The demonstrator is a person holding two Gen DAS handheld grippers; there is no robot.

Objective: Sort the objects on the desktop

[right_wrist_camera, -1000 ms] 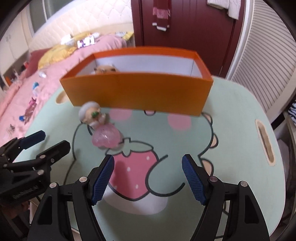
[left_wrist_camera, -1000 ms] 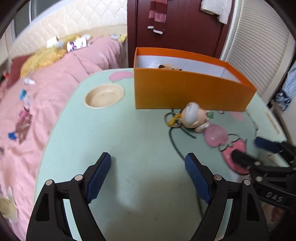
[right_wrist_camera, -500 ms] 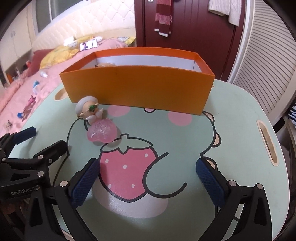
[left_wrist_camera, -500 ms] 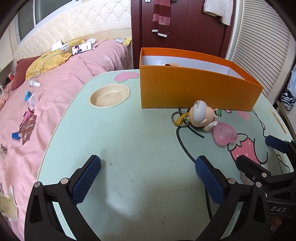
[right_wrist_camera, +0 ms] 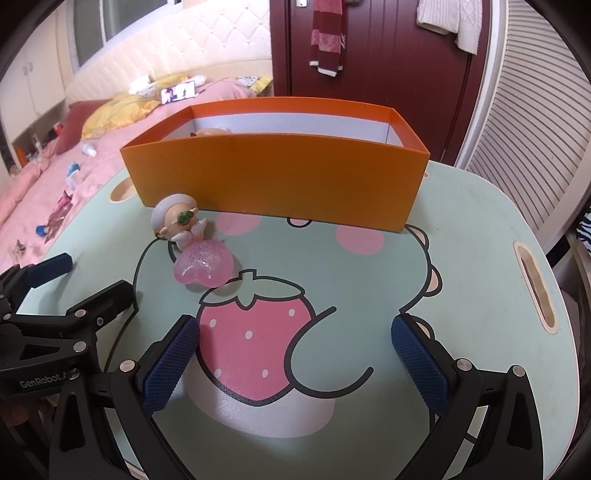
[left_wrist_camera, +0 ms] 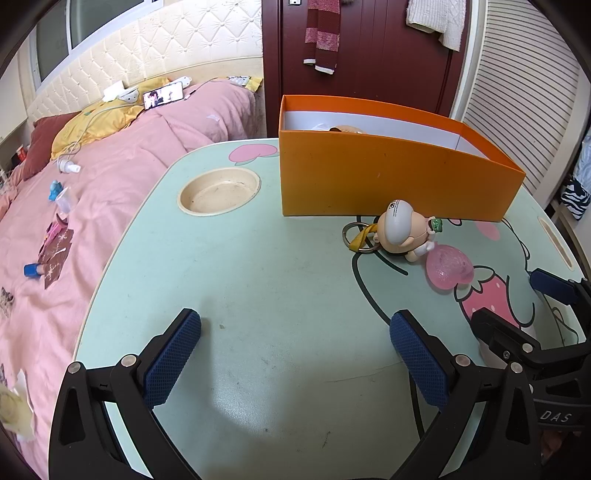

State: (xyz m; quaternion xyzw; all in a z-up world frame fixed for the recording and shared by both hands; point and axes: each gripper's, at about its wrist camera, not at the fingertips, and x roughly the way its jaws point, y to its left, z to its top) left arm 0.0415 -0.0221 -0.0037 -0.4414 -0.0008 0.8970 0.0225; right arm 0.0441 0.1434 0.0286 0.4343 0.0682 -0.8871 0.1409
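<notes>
While one toy already lay in the orange box [right_wrist_camera: 273,177], both the left gripper [left_wrist_camera: 295,354] and the right gripper [right_wrist_camera: 295,354] stood wide open and empty, with the little doll [right_wrist_camera: 177,221] and the pink heart [right_wrist_camera: 203,264] left on the table ahead.

Mint counter [right_wrist_camera: 480,229] w/ strawberry print carries orange box [right_wrist_camera: 280,177], doll keychain [right_wrist_camera: 177,221] & pink heart [right_wrist_camera: 205,264] touching it.

A pink-covered bed [left_wrist_camera: 129,166] is seen beside the table. On it, a phone [left_wrist_camera: 163,96] is propped near a yellow pillow [left_wrist_camera: 96,123]. A striped scarf [left_wrist_camera: 323,35] is hung on the dark red wardrobe [left_wrist_camera: 369,59] beyond the bed.
</notes>
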